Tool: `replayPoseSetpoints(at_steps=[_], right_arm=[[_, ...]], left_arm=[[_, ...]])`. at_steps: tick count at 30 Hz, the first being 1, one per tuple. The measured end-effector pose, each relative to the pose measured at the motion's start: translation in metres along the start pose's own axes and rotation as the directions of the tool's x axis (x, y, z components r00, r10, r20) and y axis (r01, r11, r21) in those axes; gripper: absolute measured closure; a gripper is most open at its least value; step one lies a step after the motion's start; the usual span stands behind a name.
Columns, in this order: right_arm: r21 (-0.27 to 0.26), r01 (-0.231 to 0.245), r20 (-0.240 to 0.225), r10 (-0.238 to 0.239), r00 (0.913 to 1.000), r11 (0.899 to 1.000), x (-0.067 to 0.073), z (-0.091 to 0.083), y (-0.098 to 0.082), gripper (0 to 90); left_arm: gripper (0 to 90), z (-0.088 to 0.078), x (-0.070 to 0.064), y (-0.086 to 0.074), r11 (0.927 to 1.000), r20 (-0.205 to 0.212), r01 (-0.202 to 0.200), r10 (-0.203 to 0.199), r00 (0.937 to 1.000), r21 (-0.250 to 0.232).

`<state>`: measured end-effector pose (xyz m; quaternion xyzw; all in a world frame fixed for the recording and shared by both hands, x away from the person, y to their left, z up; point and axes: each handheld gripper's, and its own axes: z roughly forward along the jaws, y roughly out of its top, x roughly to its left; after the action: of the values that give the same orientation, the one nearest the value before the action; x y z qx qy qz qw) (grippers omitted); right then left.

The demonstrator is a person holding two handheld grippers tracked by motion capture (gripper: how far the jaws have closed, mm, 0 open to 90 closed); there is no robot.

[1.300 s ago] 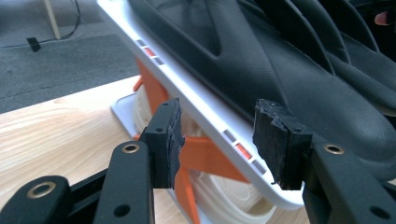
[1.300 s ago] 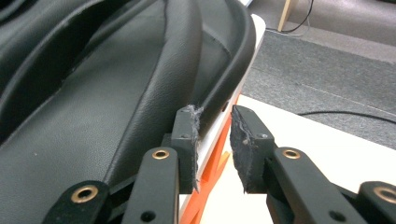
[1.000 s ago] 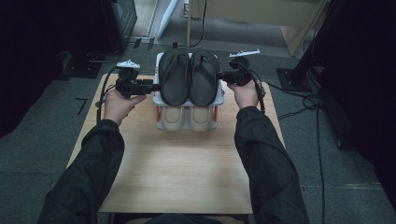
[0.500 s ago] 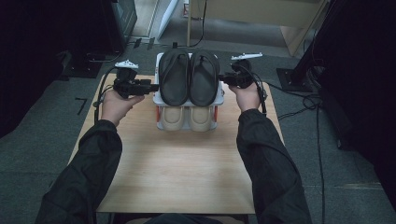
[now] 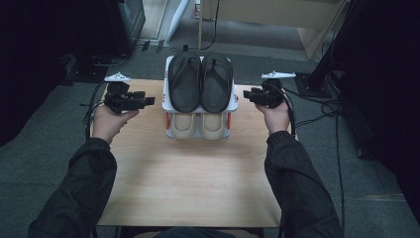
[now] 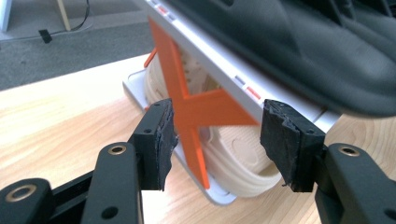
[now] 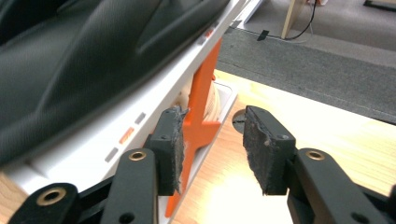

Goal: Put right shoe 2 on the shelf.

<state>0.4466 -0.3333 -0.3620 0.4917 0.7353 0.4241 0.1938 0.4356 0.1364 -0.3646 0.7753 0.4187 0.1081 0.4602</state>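
Two grippers flank the shoe rack (image 5: 200, 110) at the far middle of the tabletop (image 5: 188, 183), one at each end; the left gripper (image 5: 147, 100) and right gripper (image 5: 246, 94) stand about equally near, pointing inward along its long axis; both sets of jaws have just been opening, nothing between them, orange side braces (image 6: 187, 116) straight ahead.

Our left gripper (image 6: 215, 140) with jaws just opened wide and nothing clamped, beyond them the shoe rack's (image 6: 196, 51) orange cross-brace (image 6: 187, 100), cream shoe (image 6: 238, 158) on its lower tray, black sandal (image 6: 299, 42) on top, near the wooden table's (image 6: 56, 126) far edge.
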Motion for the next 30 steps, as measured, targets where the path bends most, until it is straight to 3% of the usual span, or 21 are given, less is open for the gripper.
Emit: replayPoseSetpoints(at_steps=[17, 30], right_arm=[[0.016, 0.009, -0.030, -0.008, 0.9995, 1.000, 0.000, 0.000, -0.051, 55.8], [0.045, 0.030, -0.078, -0.026, 0.9966, 0.999, 0.008, 0.010, -0.093, 54.5]], left_arm=[[42.9, 0.011, -0.001, -0.044, 0.9994, 0.001, 0.015, -0.015, 0.9999, 0.031], [41.0, 0.018, -0.001, -0.062, 0.9987, -0.007, 0.005, -0.004, 1.0000, 0.051]])
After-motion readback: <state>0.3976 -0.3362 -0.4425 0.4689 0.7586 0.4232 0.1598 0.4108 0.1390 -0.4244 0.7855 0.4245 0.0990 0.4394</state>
